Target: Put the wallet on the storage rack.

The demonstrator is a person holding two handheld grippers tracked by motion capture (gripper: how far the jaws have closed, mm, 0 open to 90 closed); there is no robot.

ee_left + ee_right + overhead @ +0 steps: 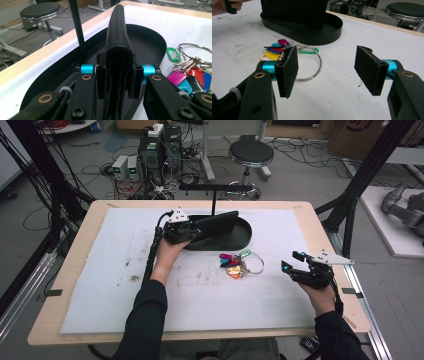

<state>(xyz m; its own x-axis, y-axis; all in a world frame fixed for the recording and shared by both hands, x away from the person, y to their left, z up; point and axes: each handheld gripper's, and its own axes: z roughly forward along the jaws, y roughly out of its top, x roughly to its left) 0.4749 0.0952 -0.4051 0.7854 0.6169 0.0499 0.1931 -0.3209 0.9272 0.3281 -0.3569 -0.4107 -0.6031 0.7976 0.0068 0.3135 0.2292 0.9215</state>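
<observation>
My left gripper (116,72) clamps a black wallet (117,45) on edge, fold uppermost, over the black tray (243,237) at the far middle of the white mat (120,285). A thin black post (78,30) rises from the tray just beside it. Keys (239,264) (coloured tags, big ring) lie on the mat near the tray. My right gripper (327,68) hovers wide open, empty, facing the keys.

Open white mat (200,295) lies before the key bunch (239,264); the black tray (235,237) blocks behind.
</observation>
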